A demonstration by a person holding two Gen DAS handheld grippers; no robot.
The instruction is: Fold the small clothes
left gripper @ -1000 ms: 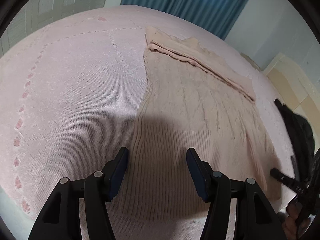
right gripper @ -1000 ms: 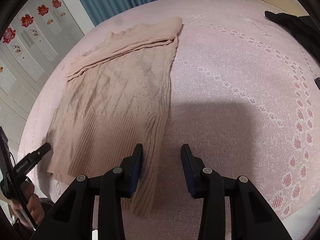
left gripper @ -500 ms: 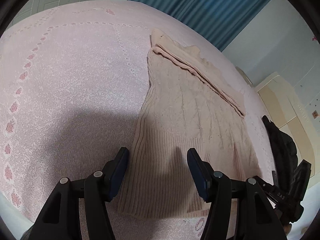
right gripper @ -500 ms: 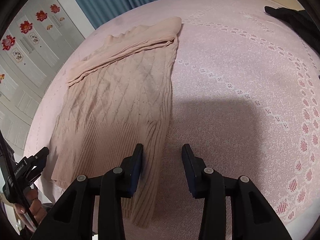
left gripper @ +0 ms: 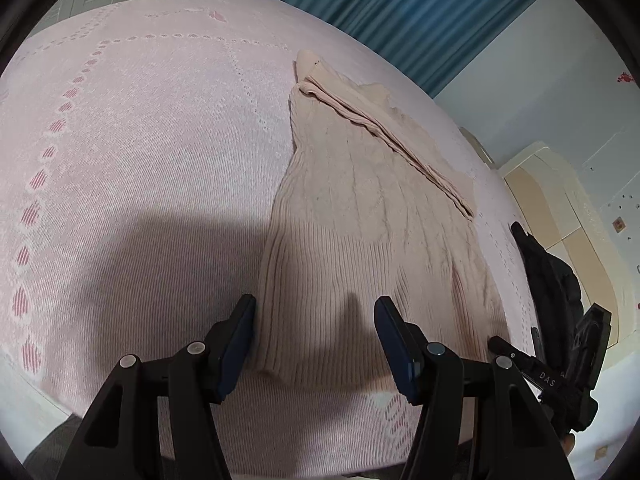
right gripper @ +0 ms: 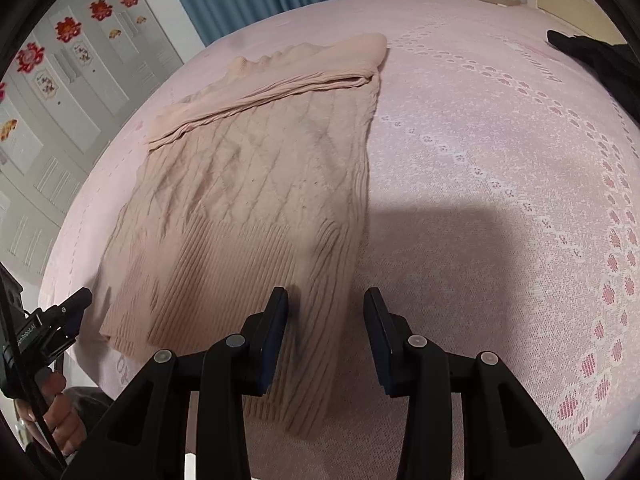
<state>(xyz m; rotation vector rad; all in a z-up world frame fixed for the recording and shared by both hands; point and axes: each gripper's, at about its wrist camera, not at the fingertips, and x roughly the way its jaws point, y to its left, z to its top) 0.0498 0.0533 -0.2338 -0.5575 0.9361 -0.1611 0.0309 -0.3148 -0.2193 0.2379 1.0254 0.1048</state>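
A beige cable-knit sweater [left gripper: 372, 216] lies flat on the pink bedspread [left gripper: 140, 152], sleeves folded across its far end, ribbed hem toward me. My left gripper [left gripper: 316, 320] is open and empty, hovering over the hem's left corner. In the right wrist view the sweater [right gripper: 256, 200] lies left of centre. My right gripper [right gripper: 326, 312] is open and empty, over the hem's right corner and the sweater's right edge. Each gripper shows at the edge of the other's view: the right one [left gripper: 560, 364], the left one [right gripper: 52, 320].
A black garment [left gripper: 548, 280] lies on the bed to the right of the sweater; it also shows in the right wrist view [right gripper: 596, 60]. The bed's near edge runs just below both grippers. Blue curtains [left gripper: 400, 4] and cupboard doors [right gripper: 60, 92] stand beyond the bed.
Both grippers have pulled back slightly toward the hem end of the sweater. Both stay open. The sweater has not moved.
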